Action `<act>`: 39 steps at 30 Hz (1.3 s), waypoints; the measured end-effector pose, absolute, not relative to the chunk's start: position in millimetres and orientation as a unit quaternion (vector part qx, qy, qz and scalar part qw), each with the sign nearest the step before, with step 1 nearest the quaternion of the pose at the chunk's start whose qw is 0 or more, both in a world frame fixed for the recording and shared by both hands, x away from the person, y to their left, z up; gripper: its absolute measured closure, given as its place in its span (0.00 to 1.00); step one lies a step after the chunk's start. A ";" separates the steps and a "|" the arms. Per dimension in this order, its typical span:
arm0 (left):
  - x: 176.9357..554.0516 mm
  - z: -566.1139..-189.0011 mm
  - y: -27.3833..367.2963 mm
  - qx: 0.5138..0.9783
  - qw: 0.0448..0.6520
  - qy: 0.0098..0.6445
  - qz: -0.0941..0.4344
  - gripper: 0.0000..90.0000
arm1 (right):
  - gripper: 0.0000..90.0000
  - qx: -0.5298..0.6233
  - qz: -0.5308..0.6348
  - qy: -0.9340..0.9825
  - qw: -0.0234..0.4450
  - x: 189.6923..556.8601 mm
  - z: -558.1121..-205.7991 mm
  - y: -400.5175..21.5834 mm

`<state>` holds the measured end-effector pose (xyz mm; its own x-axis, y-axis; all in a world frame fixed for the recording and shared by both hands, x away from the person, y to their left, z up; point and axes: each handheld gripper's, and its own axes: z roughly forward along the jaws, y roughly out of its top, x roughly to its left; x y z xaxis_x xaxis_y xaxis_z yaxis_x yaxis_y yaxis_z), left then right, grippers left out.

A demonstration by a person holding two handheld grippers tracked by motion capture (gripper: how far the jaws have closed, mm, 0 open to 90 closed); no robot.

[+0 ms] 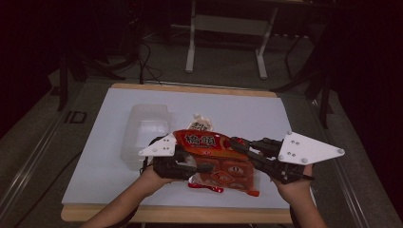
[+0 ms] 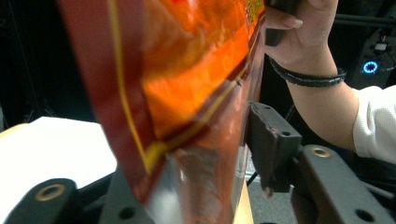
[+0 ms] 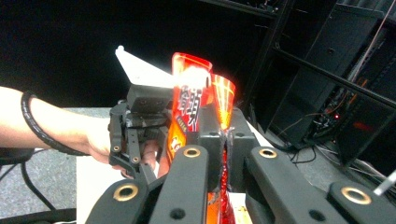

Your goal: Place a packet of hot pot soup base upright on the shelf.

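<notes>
A red and orange snack bag (image 1: 214,153) hangs above the white table (image 1: 247,109), held between both grippers. My left gripper (image 1: 202,167) comes from the left and has the bag's lower left part between its jaws. In the left gripper view the bag (image 2: 187,93) fills the gap, and the right pad (image 2: 273,144) lies against its side while the other pad is hidden behind it. My right gripper (image 1: 235,145) is shut on the bag's right edge. In the right gripper view its pads (image 3: 211,140) pinch the bag's seam (image 3: 225,107), with the left gripper (image 3: 140,126) beyond.
A clear plastic container (image 1: 145,133) stands on the table left of the bag. A small pale packet (image 1: 199,122) lies just behind the bag. Table legs and cables fill the dark floor beyond the far edge.
</notes>
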<state>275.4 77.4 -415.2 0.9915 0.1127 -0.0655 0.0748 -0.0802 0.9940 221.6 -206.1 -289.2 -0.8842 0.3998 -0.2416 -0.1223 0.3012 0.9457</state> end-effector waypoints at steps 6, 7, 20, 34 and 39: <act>270.3 -413.6 71.9 0.737 0.674 0.044 0.035 0.79 | 0.98 0.099 0.591 0.770 0.218 225.8 -290.4 -213.7; 271.1 -412.9 71.7 0.739 0.672 0.046 0.029 0.79 | 0.98 0.100 0.591 0.770 0.216 226.0 -290.5 -214.7; 268.8 -395.9 71.8 0.752 0.651 0.087 0.049 0.80 | 0.94 0.128 0.604 0.757 0.215 237.5 -292.1 -222.3; 282.4 -378.5 95.0 0.733 0.657 0.137 0.112 0.80 | 0.46 0.178 0.624 0.716 0.257 237.9 -290.0 -243.1; 290.5 -367.5 109.0 0.720 0.663 0.155 0.134 0.80 | 0.32 0.201 0.625 0.710 0.256 242.7 -298.9 -248.0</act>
